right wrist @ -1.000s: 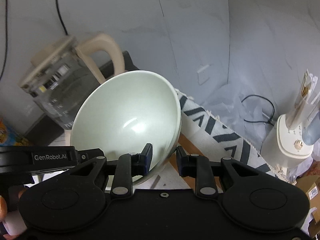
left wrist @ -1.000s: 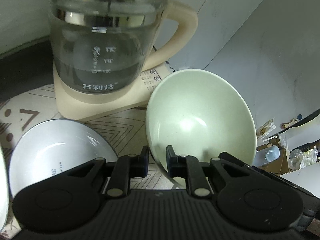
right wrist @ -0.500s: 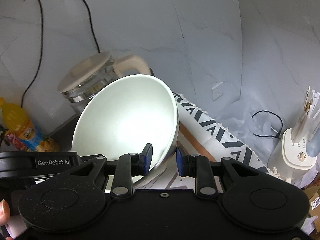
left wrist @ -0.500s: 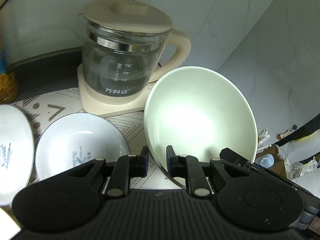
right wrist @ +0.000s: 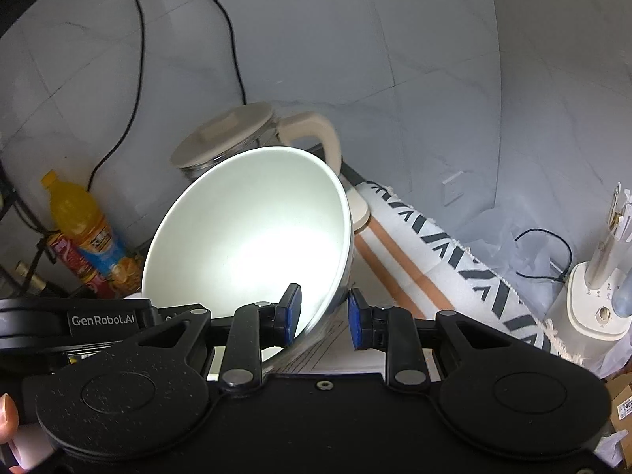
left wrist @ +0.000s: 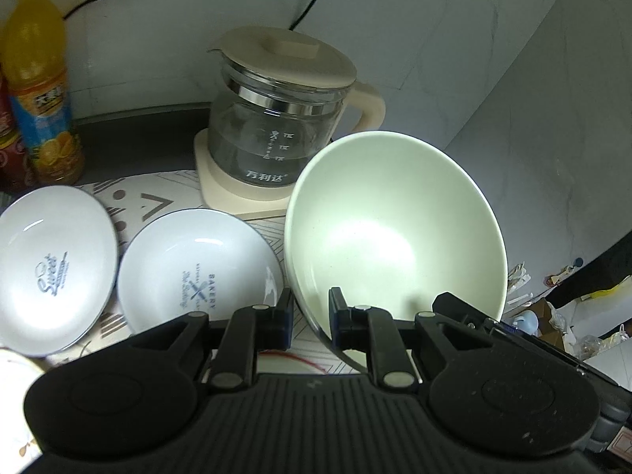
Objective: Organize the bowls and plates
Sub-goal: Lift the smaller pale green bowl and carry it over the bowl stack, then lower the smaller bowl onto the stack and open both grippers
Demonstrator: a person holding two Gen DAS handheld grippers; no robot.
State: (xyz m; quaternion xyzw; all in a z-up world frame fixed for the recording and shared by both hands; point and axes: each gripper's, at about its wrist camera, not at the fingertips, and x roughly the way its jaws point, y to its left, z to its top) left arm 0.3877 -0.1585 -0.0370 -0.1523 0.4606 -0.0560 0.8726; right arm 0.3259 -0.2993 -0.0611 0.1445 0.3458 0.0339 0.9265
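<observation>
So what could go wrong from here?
The green bowl hangs tilted, pinched only at its rim by the left gripper and right gripper; it could slip. The glass kettle stands close behind; a swing could hit it. A dropped bowl could land on the bakery plate.

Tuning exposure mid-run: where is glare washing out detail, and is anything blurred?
Right wrist: the bowl interior is blown out white. Left wrist: a milder hotspot in the bowl, print on both plates readable. Fisheye bends the walls in both; no marked blur.
</observation>
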